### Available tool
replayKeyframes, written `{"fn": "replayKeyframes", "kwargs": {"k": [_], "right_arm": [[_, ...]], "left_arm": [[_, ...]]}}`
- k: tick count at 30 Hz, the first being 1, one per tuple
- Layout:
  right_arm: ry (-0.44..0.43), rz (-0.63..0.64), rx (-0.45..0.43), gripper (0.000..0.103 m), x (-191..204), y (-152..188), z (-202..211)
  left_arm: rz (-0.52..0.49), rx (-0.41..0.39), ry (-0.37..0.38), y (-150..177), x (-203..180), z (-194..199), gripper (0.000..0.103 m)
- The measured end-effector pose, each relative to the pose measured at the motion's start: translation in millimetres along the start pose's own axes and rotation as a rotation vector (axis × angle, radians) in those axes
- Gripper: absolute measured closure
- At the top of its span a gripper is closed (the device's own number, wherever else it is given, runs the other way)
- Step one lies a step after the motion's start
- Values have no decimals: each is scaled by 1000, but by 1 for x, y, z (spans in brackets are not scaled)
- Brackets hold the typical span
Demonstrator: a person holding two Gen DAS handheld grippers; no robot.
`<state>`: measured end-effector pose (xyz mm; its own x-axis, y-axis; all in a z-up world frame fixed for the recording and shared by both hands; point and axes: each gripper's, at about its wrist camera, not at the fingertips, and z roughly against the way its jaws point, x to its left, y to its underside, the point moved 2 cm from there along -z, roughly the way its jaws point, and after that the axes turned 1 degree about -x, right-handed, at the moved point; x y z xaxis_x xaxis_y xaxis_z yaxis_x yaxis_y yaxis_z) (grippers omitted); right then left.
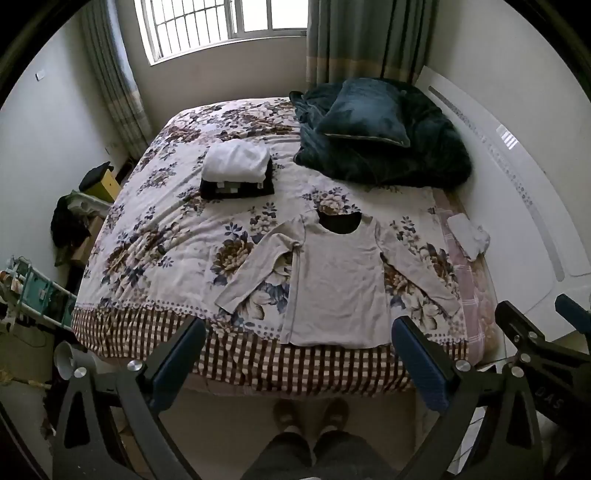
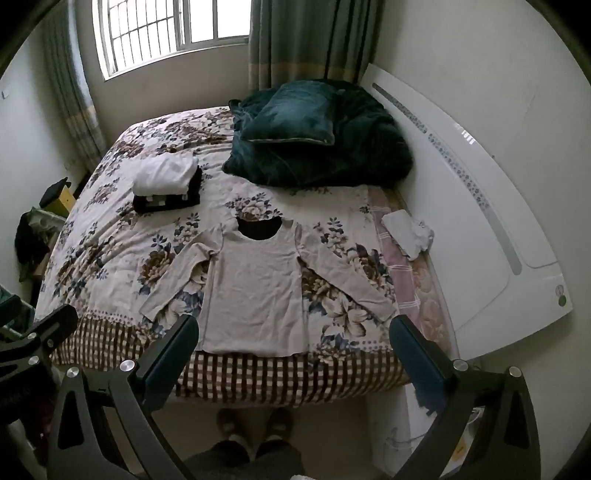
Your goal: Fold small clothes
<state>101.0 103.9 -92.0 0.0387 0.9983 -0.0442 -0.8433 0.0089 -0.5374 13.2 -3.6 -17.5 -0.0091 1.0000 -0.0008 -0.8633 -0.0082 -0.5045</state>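
A: Shirt (image 1: 334, 280) — beige, long-sleeved, lying flat on the bed (image 1: 155, 236), lower centre of the left view. Neck toward the window, hem at the near edge, over the checked border. Both sleeves angled out and down.

B: Same in the right view: shirt (image 2: 255, 291) centre frame, unfolded, dark patch showing inside the neckline. Nothing touching it.

A: Left gripper (image 1: 295, 347) — jaws wide apart, empty, held above the floor short of the bed edge. Blue pads (image 1: 173, 365) at bottom left and bottom right of the frame.

B: Right gripper (image 2: 293, 345) likewise: jaws spread, holding nothing, near the foot of the bed. Its frame also shows at the far right edge of the left view.

A: Folded stack (image 1: 236, 171) upper left of centre: a white piece on top of a dark one, well apart from the shirt.

B: Stack (image 2: 166, 181) at upper left in the right view too. Dark green blanket (image 2: 332, 147) heaped at upper centre, a pillow (image 2: 295, 114) of the same colour resting on it.

A: White cloth (image 1: 469, 234) crumpled at the right edge of the bed, beside the white headboard (image 1: 517, 206).

B: Window (image 2: 166, 29) at top, curtains on both sides. Person's feet (image 2: 255, 424) on the floor, bottom centre.
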Motion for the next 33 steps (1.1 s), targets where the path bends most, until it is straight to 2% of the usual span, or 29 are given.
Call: {"fn": "replayKeyframes", "kwargs": {"k": [33], "right_arm": [[7, -1, -7, 0, 0, -1, 6]], "left_arm": [[-5, -18, 8, -10, 1, 11, 0]]}}
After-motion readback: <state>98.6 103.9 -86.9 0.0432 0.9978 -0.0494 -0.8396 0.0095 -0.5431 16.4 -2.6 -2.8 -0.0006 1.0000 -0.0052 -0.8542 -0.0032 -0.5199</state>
